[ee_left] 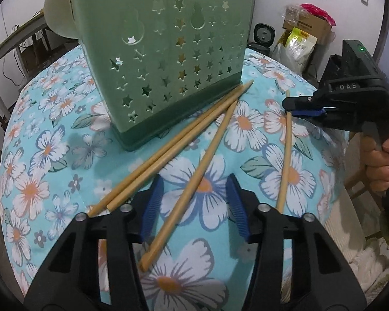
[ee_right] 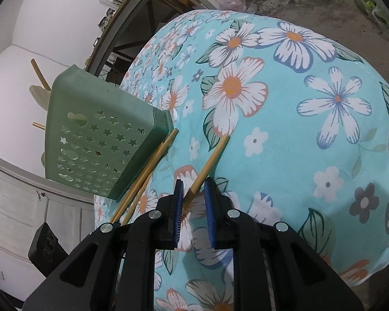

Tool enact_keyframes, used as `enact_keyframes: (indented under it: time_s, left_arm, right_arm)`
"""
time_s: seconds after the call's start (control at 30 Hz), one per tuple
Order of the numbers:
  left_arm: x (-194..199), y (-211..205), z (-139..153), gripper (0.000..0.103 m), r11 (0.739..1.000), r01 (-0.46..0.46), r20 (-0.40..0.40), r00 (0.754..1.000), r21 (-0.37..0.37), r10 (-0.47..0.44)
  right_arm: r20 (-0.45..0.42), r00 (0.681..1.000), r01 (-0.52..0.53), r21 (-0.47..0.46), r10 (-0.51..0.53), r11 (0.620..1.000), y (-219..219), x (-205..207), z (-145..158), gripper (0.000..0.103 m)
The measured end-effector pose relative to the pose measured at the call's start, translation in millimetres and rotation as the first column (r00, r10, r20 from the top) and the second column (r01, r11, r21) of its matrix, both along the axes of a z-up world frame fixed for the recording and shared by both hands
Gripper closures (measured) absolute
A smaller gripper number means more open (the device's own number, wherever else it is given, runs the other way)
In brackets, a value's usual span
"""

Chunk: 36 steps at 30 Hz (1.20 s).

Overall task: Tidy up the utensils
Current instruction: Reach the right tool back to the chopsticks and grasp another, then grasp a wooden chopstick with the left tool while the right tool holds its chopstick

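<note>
Round tabletop (ee_left: 64, 140) under a turquoise cloth printed with white flowers. Four plain wooden chopsticks lie flat on it, beside a green plastic utensil holder with star-shaped cutouts (ee_left: 166, 59).

Left gripper (ee_left: 195, 207): fingers (ee_left: 151, 204) spread, straddling one long wooden chopstick (ee_left: 194, 181) that runs diagonally between them; blue pads not touching it. It lies on the cloth, its thick end below the fingers, its thin end up near the holder base. A pair of wooden chopsticks (ee_left: 168, 150) lies just left of the left fingers, tips against the holder's dark green base.

Right gripper (ee_right: 193, 202): fingers narrowed around the fourth wooden chopstick (ee_right: 210, 162), which pokes out ahead of them; cannot tell if the pads actually press it. In the left wrist view the same gripper sits over that stick, right of the left fingers.

The holder stands ahead of the left fingers, and ahead-left of the right ones; a pale cream spoon (ee_left: 58, 13) sticks out of its top.
</note>
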<state>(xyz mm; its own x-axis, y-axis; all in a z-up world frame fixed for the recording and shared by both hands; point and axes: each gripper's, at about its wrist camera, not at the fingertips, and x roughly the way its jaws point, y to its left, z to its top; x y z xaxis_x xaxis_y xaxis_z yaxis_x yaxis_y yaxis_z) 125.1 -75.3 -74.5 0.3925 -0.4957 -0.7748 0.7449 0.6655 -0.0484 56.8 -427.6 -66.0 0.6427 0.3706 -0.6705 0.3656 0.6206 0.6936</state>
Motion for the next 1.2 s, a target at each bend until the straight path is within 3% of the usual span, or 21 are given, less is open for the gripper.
enact_keyframes:
  time_s: [0.17, 0.47, 0.9, 1.07, 1.2]
  left_arm:
    - [1.9, -3.4, 0.5, 0.083, 1.000, -0.011, 0.002, 1.000, -0.002, 0.011]
    - [-9.1, 7.7, 8.2, 0.092, 0.999, 0.054, -0.047, 0.997, 0.006, -0.054]
    - [-27.8, 65.1, 7.1, 0.093, 0.988, 0.082, -0.118, 0.991, 0.135, -0.066]
    - [-21.0, 58.5, 9.3, 0.079, 0.989, 0.080, -0.128, 0.990, 0.127, -0.063]
    - [-10.8, 37.1, 9.0, 0.079, 0.989, 0.095, -0.122, 0.989, 0.114, -0.081]
  right_arm:
    - [0.009, 1.000, -0.003, 0.009, 0.003, 1.000, -3.6, -6.1, -3.1, 0.087]
    - [0.015, 1.000, -0.005, 0.014, 0.005, 1.000, -4.3, -8.2, -4.1, 0.087]
    - [0.015, 1.000, -0.004, 0.014, 0.004, 1.000, -4.2, -8.9, -3.5, 0.087]
    - [0.014, 1.000, -0.004, 0.015, 0.004, 1.000, -4.6, -9.3, -3.3, 0.087]
    - [0.014, 1.000, -0.005, 0.016, 0.005, 1.000, -4.4, -9.1, -3.1, 0.087]
